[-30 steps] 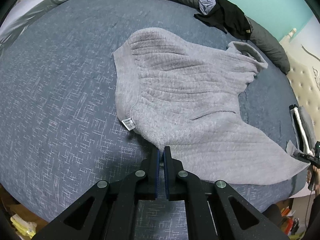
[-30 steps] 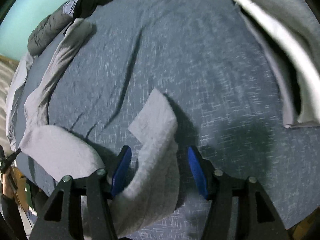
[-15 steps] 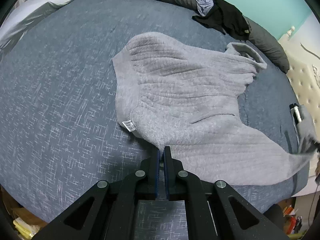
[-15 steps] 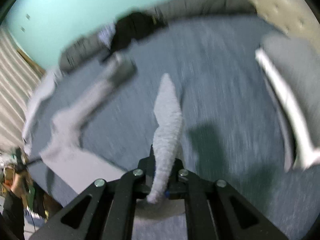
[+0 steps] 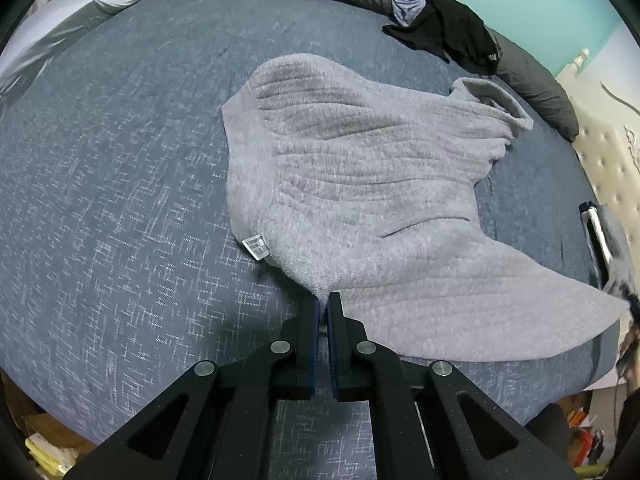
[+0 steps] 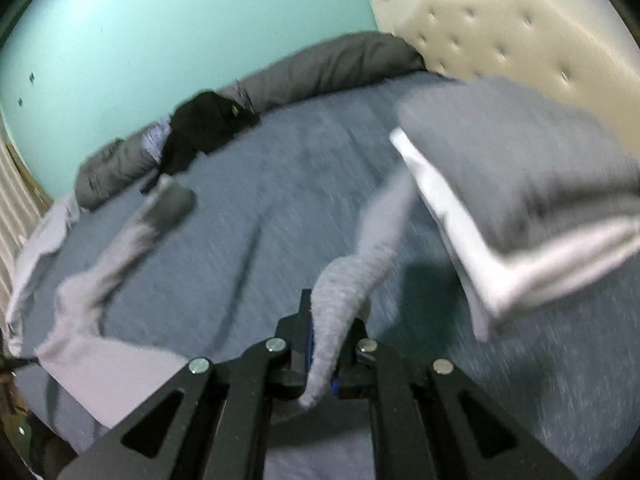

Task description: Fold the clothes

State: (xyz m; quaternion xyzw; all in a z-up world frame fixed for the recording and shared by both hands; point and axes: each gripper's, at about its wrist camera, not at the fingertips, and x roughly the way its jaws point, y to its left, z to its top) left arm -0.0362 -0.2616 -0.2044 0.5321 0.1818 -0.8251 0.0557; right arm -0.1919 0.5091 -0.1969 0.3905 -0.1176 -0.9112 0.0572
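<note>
Left gripper [image 5: 323, 300]: clenched on the grey sweater [image 5: 360, 200] edge, lower centre.
Right gripper [image 6: 335, 312]: grasping a sweater fold, lifted above the bed [image 6: 240, 248].

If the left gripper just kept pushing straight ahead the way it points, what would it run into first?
The grey sweater. The left gripper is shut right at its near edge, so going on it would likely press into that fabric and the blue bedsheet beneath, though depth is hard to judge.
</note>
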